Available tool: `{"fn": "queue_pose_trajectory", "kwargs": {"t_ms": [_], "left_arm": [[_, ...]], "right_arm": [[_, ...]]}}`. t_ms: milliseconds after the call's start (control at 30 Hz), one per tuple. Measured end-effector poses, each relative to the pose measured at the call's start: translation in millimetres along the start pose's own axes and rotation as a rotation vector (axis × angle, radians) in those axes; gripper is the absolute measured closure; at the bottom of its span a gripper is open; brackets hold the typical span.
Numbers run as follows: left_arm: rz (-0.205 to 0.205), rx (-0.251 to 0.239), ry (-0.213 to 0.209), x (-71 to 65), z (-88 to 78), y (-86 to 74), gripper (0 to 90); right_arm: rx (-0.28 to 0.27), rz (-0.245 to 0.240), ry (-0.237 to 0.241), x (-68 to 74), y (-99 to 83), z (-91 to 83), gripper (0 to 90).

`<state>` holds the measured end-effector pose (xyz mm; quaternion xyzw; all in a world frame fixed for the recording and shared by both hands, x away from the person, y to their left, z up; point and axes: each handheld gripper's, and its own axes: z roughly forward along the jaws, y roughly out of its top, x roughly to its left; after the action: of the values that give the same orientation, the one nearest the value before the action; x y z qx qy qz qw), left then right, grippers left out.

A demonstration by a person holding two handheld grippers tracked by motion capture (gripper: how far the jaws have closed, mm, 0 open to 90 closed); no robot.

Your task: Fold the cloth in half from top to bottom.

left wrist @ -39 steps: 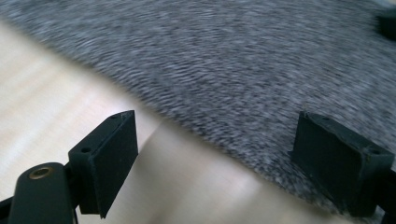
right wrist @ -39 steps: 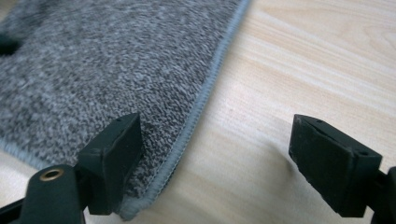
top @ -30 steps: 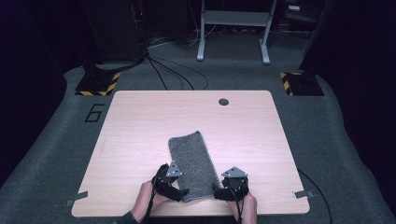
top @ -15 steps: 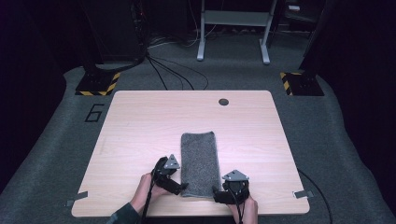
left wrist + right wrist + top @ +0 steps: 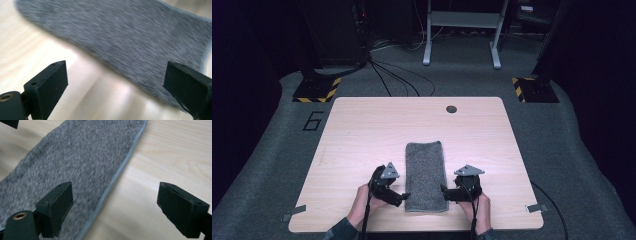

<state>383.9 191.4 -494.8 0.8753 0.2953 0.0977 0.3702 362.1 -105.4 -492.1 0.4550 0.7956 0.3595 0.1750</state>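
Two hand-held grippers spread wide, flanking grey cloth [image 5: 425,175], wooden table [image 5: 362,130]

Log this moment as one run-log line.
cloth: flat on table, folded narrow | left gripper: open, at near-left corner | right gripper: open, at near-right edge | holding: nothing
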Motion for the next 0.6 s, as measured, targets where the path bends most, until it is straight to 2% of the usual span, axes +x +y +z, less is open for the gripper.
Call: {"fn": "queue_pose_trajectory", "kwargs": {"t_ms": [100, 167, 200, 233, 267, 333, 433, 500, 567, 600], "left_arm": [[-0.046, -0.011, 0.012, 22.5, 1.9, 7.5, 4.9], [-0.076, -0.012, 0.007, 34.5, 5.3, 11.3, 4.6], [-0.095, -0.016, 0.009, 39.6, 8.0, 13.3, 4.6], [-0.103, -0.018, 0.019, 45.1, 10.7, 15.3, 4.7], [-0.111, -0.015, 0.012, 51.0, 12.8, 17.5, 4.9], [-0.121, -0.007, 0.032, 60.5, 18.0, 22.2, 5.2], [-0.164, -0.006, 0.024, 73.9, 25.1, 29.5, 6.2], [-0.167, -0.01, 0.031, 81.7, 29.5, 35.2, 6.8], [-0.179, -0.006, 0.036, 88.7, 34.7, 41.4, 7.0], [-0.184, 0.001, 0.034, 92.0, 36.9, 44.6, 7.3]], "right_arm": [[0.003, 0.011, 0.019, -9.6, 14.3, 6.2, 11.6], [0.006, 0.001, 0.039, -18.8, 29.6, 15.4, 11.2], [0.006, 0.001, 0.039, -18.8, 29.6, 15.4, 11.2], [0.008, 0.002, 0.047, -21.7, 34.4, 19.1, 11.1], [0.017, -0.006, 0.056, -28.1, 43.9, 27.4, 10.7], [0.018, -0.002, 0.055, -29.5, 47.1, 30.5, 10.4], [0.047, -0.005, 0.081, -39.3, 63.6, 46.3, 9.9], [0.053, 0.004, 0.092, -40.8, 66.8, 50.2, 10.5], [0.068, -0.007, 0.093, -44.6, 72.6, 58.8, 10.8], [0.081, -0.006, 0.098, -47.9, 78.5, 68.0, 10.8]]}}
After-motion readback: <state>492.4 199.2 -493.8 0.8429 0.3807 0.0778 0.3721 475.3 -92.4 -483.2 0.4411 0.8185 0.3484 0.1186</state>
